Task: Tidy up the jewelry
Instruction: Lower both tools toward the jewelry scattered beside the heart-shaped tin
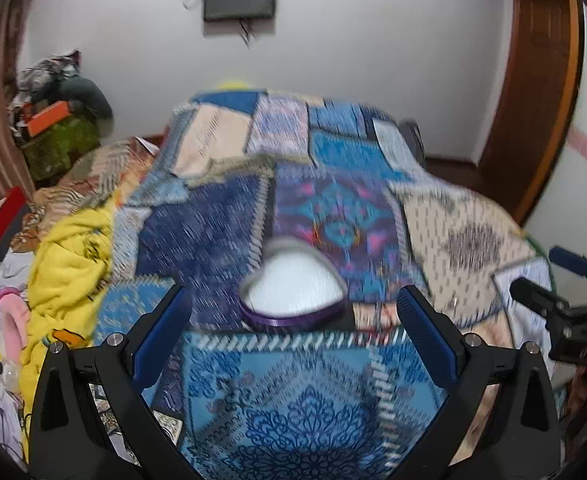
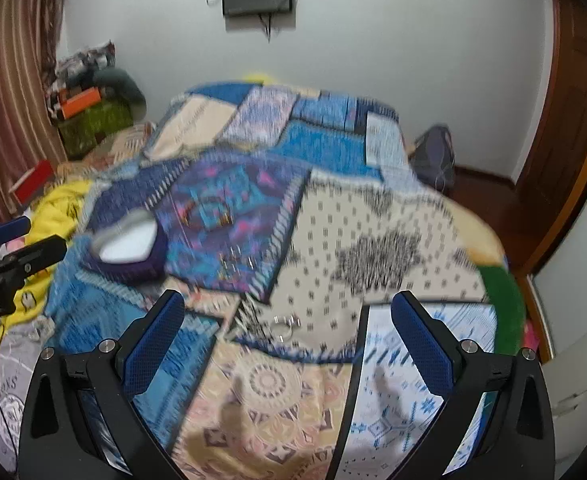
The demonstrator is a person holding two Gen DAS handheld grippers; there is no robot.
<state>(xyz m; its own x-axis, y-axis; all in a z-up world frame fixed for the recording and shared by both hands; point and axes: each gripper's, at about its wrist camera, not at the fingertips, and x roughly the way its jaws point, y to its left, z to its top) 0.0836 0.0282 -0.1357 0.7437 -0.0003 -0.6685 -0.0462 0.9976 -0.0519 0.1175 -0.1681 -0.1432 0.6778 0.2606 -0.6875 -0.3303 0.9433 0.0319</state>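
Both the left gripper (image 1: 293, 304) and right gripper (image 2: 287, 308) hang wide and empty over the bed's patchwork quilt (image 2: 373, 220); a heart-shaped jewelry box (image 1: 293, 290) lies at the left's 12 o'clock, blurred rings (image 2: 285, 326) at the right's.

Both wrist views look forward and down over the bed (image 1: 221, 216) toward the far wall (image 2: 373, 60); both show the box (image 1: 293, 292).

Patchwork bedspread (image 1: 229, 216) – printed cloth, matt, heart-shaped box (image 1: 293, 292) with purple ribbon-like rim and white lining, small rings (image 2: 284, 326) – shiny metal, gripper fingers (image 2: 421, 348) ribbed blue pads on matt black plastic, glossy wooden door frame (image 1: 533, 92).
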